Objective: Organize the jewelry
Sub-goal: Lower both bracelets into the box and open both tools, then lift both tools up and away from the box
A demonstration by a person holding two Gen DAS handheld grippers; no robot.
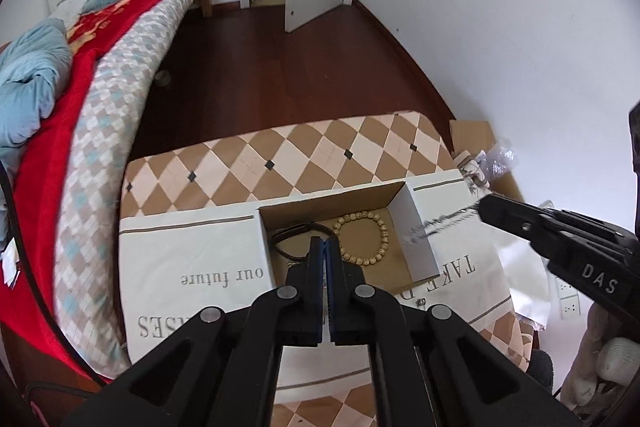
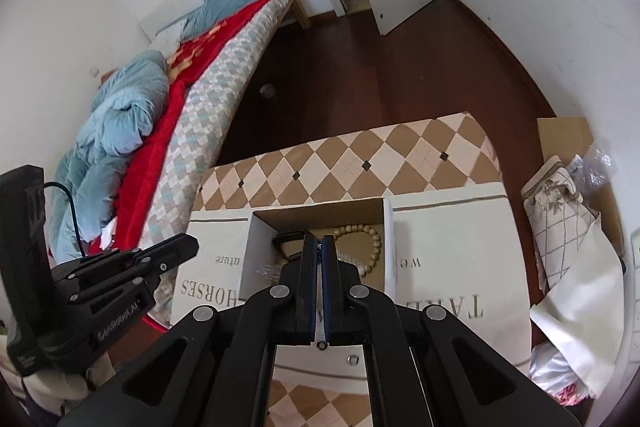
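The left gripper (image 1: 325, 241) is hanging over the open cardboard box (image 1: 416, 227), fingers pressed together on nothing. The right gripper (image 2: 319, 239) is pinching a thin silver chain (image 1: 440, 223), blurred, trailing over the box's right wall. Inside, a wooden bead bracelet (image 1: 366, 239) is lying beside a black cord (image 1: 296, 233).

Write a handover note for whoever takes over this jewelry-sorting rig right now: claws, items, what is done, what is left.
Left claw: shut, apparently empty, over the open cardboard box.
Right claw: shut on a thin silver chain that hangs across the box's right wall.
Done: beige wooden bead bracelet and black band lie inside the box.
Left: release the chain into the box; two small metal rings lie on the white printed cloth in front of it.
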